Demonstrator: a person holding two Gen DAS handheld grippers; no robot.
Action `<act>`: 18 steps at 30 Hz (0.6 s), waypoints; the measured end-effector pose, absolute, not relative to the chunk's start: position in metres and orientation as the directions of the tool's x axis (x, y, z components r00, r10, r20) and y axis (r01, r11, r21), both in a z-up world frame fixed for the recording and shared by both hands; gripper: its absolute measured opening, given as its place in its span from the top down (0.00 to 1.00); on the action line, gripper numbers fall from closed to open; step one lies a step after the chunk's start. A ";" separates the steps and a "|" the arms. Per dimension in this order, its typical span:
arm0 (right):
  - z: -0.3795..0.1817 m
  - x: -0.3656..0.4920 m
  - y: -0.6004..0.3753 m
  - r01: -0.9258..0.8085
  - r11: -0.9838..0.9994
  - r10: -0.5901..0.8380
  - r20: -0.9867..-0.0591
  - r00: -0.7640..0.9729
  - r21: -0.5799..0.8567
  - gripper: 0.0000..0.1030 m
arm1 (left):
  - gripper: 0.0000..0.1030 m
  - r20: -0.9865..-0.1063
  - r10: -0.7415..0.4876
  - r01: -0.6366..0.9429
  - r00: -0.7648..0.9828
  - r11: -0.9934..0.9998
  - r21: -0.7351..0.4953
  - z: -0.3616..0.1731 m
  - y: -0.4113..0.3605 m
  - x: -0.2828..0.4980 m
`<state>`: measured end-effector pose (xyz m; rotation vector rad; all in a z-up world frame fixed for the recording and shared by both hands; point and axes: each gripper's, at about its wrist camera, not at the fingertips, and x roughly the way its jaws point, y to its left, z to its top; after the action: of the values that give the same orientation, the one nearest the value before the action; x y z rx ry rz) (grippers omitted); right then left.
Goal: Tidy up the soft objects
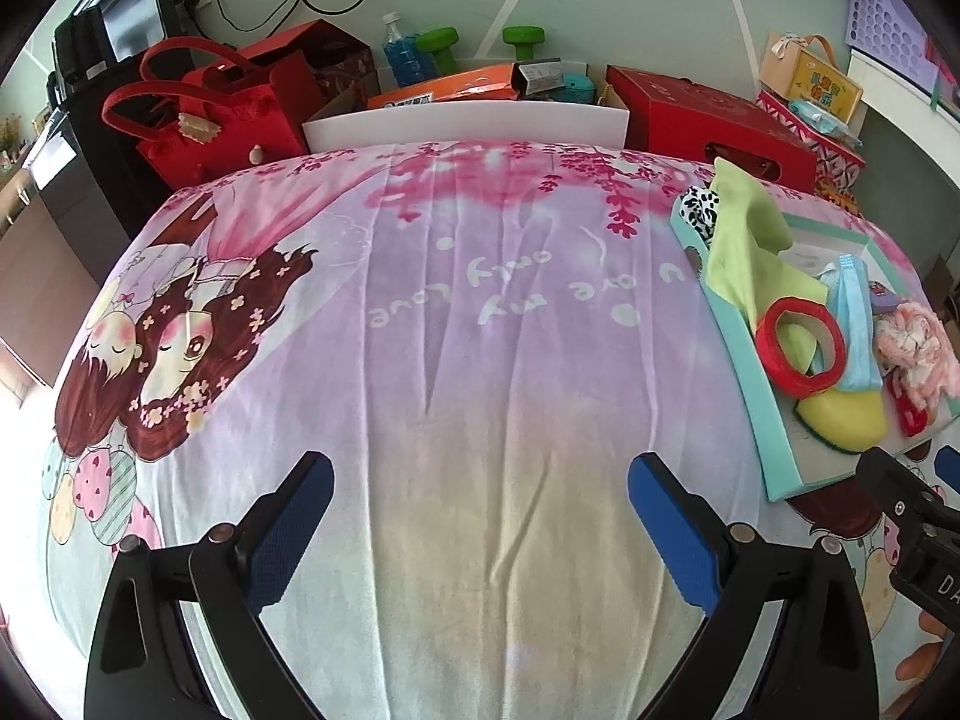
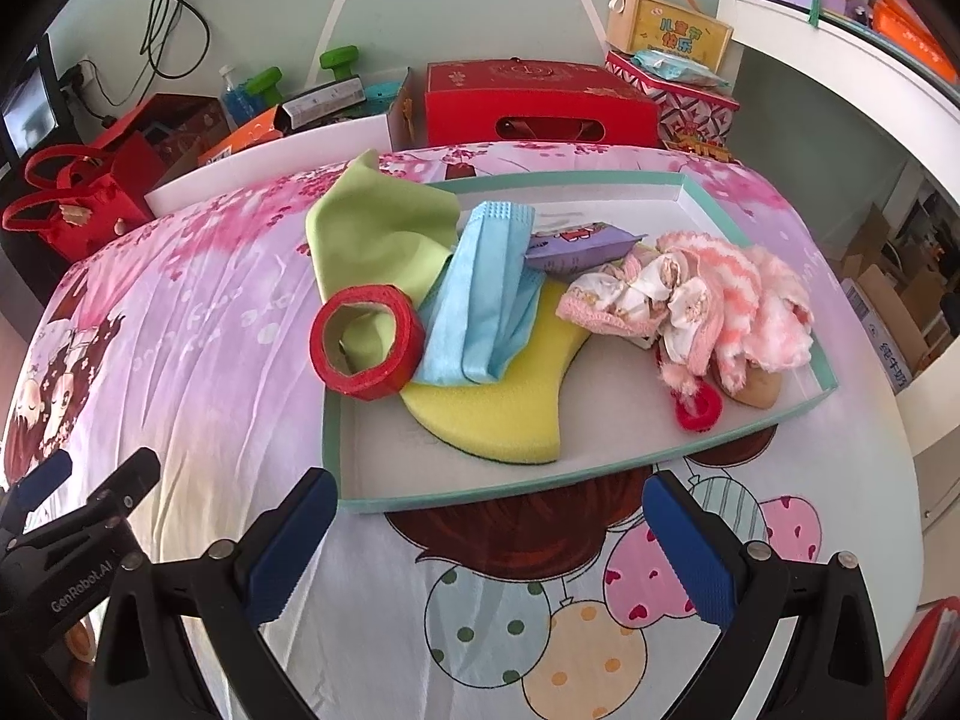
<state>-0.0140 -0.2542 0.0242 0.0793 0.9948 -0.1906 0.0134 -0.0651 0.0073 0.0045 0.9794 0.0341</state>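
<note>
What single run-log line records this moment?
left gripper: open, empty | right gripper: open, empty | tray: full, untouched

Bright, even daylight, soft shadows; sharp centre, strong fisheye bending and dark vignetted corners.

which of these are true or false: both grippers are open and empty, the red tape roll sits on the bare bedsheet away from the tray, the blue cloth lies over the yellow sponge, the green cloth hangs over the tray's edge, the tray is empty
1. Both grippers are open and empty. True: the left gripper and the right gripper hold nothing.
2. The red tape roll sits on the bare sheet away from the tray. False: it rests at the tray edge, on the green cloth.
3. The blue cloth lies over the yellow sponge. True.
4. The green cloth hangs over the tray's edge. True.
5. The tray is empty. False: it holds several soft items.
</note>
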 end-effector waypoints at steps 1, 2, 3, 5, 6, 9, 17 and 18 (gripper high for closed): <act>0.024 -0.014 -0.254 0.195 0.981 -0.123 -0.839 0.530 -0.021 0.00 | 0.04 -0.830 0.032 -0.028 0.557 0.999 0.019 0.007 -0.065 0.013; 0.024 -0.014 -0.254 0.194 0.981 -0.122 -0.839 0.531 -0.020 0.00 | 0.04 -0.829 0.033 -0.030 0.558 0.999 0.019 0.007 -0.065 0.014; 0.025 -0.015 -0.254 0.192 0.981 -0.119 -0.838 0.533 -0.017 0.00 | 0.04 -0.828 0.034 -0.030 0.559 0.999 0.021 0.007 -0.065 0.014; 0.025 -0.015 -0.254 0.189 0.982 -0.116 -0.835 0.538 -0.015 0.00 | 0.04 -0.828 0.036 -0.031 0.560 0.999 0.023 0.007 -0.065 0.014; 0.025 -0.015 -0.253 0.188 0.982 -0.118 -0.835 0.538 -0.017 0.00 | 0.04 -0.828 0.037 -0.031 0.560 0.999 0.024 0.007 -0.065 0.015; 0.025 -0.015 -0.251 0.181 0.983 -0.119 -0.837 0.534 -0.024 0.00 | 0.04 -0.831 0.041 -0.034 0.555 0.999 0.027 0.005 -0.064 0.017; 0.024 -0.012 -0.248 0.171 0.985 -0.123 -0.834 0.537 -0.035 0.00 | 0.04 -0.839 0.045 -0.043 0.543 0.999 0.025 -0.003 -0.062 0.022; 0.024 -0.012 -0.248 0.171 0.985 -0.122 -0.834 0.537 -0.034 0.00 | 0.04 -0.839 0.046 -0.043 0.542 0.999 0.027 -0.003 -0.062 0.022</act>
<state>-0.0116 -0.2480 0.0236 0.0538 0.9883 -0.1748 0.0218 -0.0618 -0.0033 0.0033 0.9968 0.0527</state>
